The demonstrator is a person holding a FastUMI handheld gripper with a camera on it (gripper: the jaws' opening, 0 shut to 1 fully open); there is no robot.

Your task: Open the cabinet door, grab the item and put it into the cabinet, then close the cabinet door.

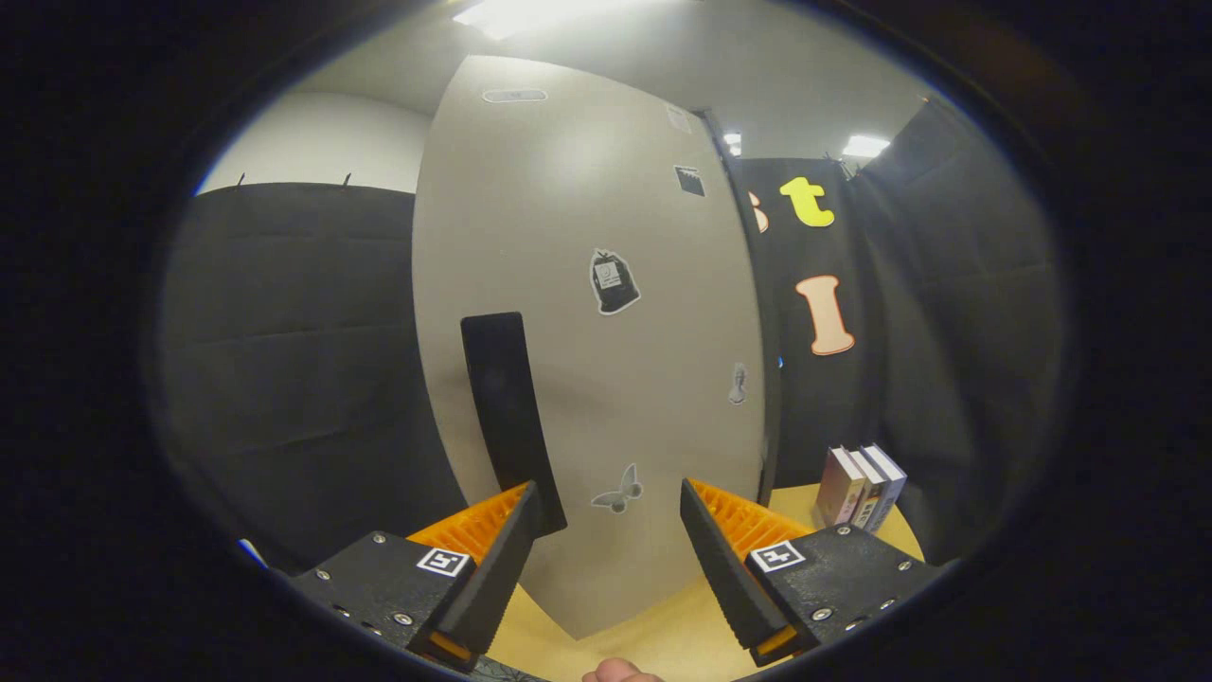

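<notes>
Tabletop (663,635) bears closed cabinet door (587,332) — gripper (611,507) jaws apart, empty.

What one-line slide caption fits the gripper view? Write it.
Open gripper faces closed grey cabinet door, near its black vertical handle.

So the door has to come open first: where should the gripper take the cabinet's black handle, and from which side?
Take the black handle, a tall bar near the cabinet door's left edge, around its lower half. Come straight at the door face, fingers either side of the bar. The gripper is open, and the bar's lower end already sits just inside its left finger, so shift slightly left.
</notes>
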